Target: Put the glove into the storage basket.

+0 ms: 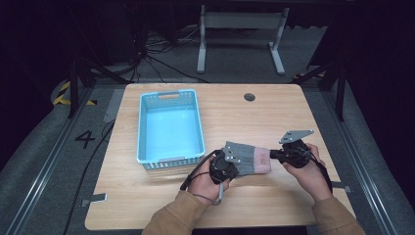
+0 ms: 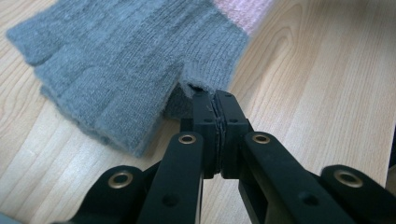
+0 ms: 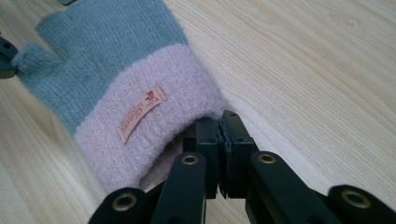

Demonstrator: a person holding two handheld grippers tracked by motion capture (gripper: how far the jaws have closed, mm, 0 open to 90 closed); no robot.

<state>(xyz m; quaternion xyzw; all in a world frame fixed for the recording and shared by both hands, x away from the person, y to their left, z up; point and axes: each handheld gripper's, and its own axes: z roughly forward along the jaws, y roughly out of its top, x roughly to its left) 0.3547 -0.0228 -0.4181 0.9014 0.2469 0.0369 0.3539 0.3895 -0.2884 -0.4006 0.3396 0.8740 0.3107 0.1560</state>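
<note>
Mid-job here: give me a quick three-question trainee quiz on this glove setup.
1. True or false: the basket holds the glove.
2. Which part does the right gripper pinch? A) the pink cuff B) a grey finger C) the label
3. Fill in: the left gripper is shut on the glove's grey ____ edge.

Key: 1 false, the glove is beside the basket, over the table. 2 A. 3 thumb.

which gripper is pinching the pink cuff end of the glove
The right gripper: its shut jaws clamp the edge of the pink cuff of the glove. The left gripper pinches the grey thumb end instead.
</note>
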